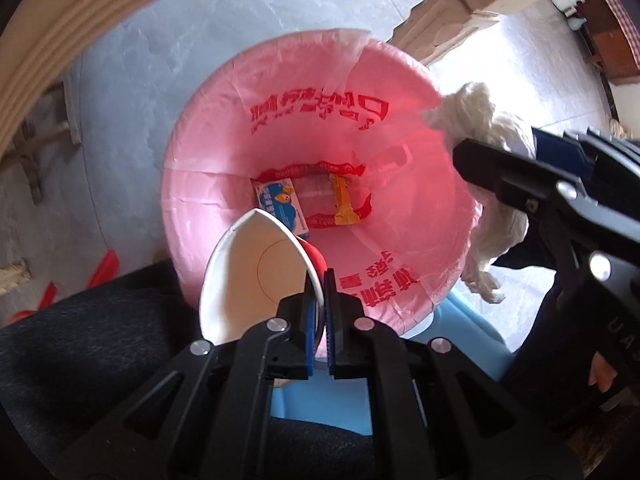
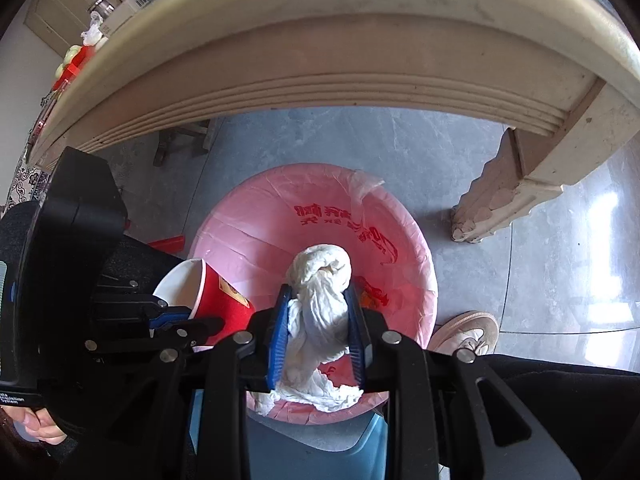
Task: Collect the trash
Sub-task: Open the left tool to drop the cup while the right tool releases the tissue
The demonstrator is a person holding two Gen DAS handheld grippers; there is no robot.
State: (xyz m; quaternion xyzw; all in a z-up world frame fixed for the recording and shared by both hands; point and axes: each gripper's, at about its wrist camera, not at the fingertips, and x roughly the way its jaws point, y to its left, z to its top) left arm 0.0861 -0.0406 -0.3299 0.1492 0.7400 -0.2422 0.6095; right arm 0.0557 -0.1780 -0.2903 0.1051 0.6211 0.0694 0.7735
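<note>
A bin lined with a pink bag [image 1: 280, 120] [image 2: 260, 232] stands on the floor under both grippers. At its bottom lie a blue and white carton [image 1: 280, 208] and a yellow wrapper [image 1: 342, 204]. My left gripper [image 1: 320, 280] [image 2: 172, 312] is shut on the rim of a red paper cup [image 1: 256, 272] [image 2: 216, 304], squashing it flat, over the bin's near edge. My right gripper [image 2: 318, 292] [image 1: 516, 144] is shut on a wad of white tissue [image 2: 320, 272] [image 1: 488, 120], which hangs over the bin's opening.
A cream table edge [image 2: 320, 60] arches overhead, with its carved leg [image 2: 512, 200] to the right of the bin. Bottles and boxes [image 2: 92, 36] sit on the tabletop. A shoe [image 2: 468, 332] rests beside the bin. Red scraps [image 1: 104, 268] lie on the grey floor. Something blue [image 2: 320, 448] shows below the bin.
</note>
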